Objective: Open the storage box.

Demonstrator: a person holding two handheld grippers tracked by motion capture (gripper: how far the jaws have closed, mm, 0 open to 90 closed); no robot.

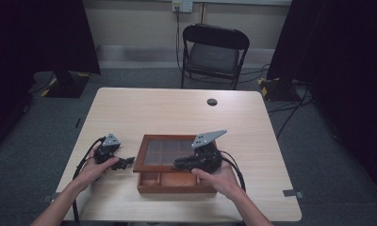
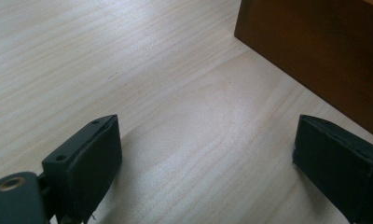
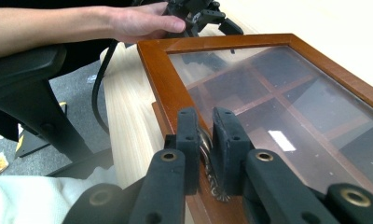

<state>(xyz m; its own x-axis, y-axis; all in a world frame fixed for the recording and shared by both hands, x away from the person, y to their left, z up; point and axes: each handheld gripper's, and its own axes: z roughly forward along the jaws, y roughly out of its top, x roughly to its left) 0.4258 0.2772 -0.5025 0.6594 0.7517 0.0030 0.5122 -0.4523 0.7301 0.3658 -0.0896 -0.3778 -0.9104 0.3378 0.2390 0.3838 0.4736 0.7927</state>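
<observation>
A brown wooden box stands near the table's front edge, and its glass-paned lid is tilted up at the front, so compartments show below it. My right gripper is shut on the small metal clasp at the front rim of the lid frame, with both pads pressed against it. My left gripper rests on the table just left of the box. Its jaws stand open over bare wood with nothing between them, and the box's side wall is close ahead of it. Through the glass dark dividers show.
A black folding chair stands behind the table, and a round cable hole sits near the far edge. Dark curtains hang at both sides. Cables trail from both grippers over the front edge. A black arm-like part lies beside the table.
</observation>
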